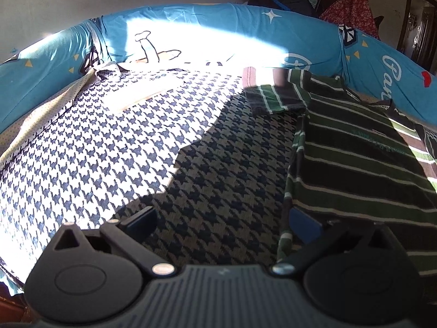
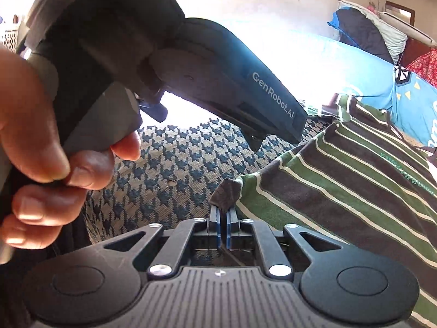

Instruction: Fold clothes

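A shirt striped in green, dark brown and white (image 1: 355,164) lies flat on the right side of a houndstooth bedcover (image 1: 136,150). One sleeve (image 1: 278,95) is spread toward the middle. My left gripper (image 1: 224,221) hovers open over the shirt's left edge with nothing between its fingers; its right finger (image 1: 306,224) is over the hem. In the right wrist view my right gripper (image 2: 224,213) is shut on a corner of the striped shirt (image 2: 225,192), which pokes up from the pads. The rest of the shirt (image 2: 341,186) spreads away to the right.
A rolled blue quilt with cartoon prints (image 1: 218,27) runs along the far side of the bed. More bedding and a red floral cloth (image 1: 352,8) are piled at the back right. A hand (image 2: 32,136) holds the left gripper's housing (image 2: 218,76) close above the right one.
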